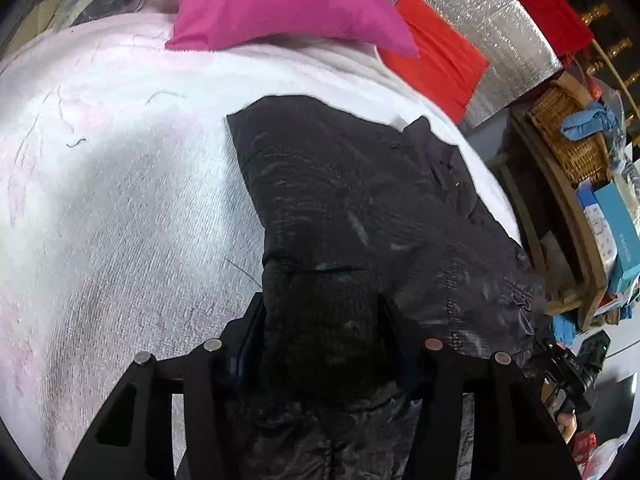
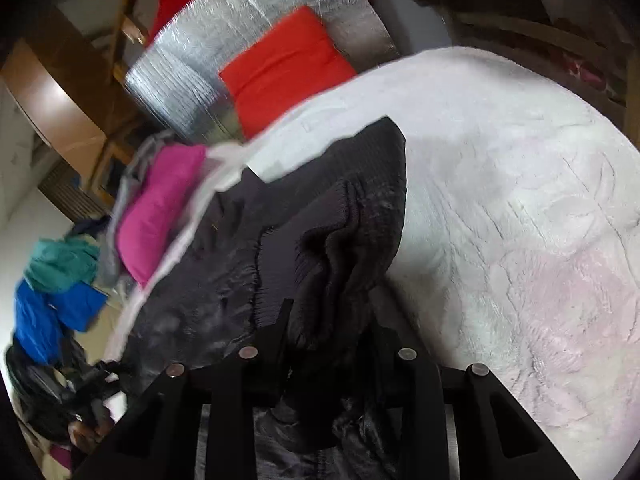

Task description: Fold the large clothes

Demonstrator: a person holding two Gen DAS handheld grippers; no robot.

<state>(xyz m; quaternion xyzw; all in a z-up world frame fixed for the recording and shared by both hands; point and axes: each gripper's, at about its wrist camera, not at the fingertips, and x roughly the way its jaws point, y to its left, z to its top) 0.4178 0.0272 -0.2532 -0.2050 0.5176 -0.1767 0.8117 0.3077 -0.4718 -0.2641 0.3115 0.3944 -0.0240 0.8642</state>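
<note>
Gripping dark garment with left gripper: jaws part-open, a thick wad of fabric filling the gap between them, both fingers pressed against the bunch. Same on the right gripper: jaws narrower, clamped on a bunched knit cuff or hem, folds spilling over the near finger. Rest of garment spread on white fuzzy blanket, near its edge, partly folded, one flat corner pointing toward magenta pillow. Red cushion beyond, leaning on silver foil panel. Right wrist view blurred at left; pile of blue and teal clothes off the blanket edge. Wicker basket on shelf beside bed.
</note>
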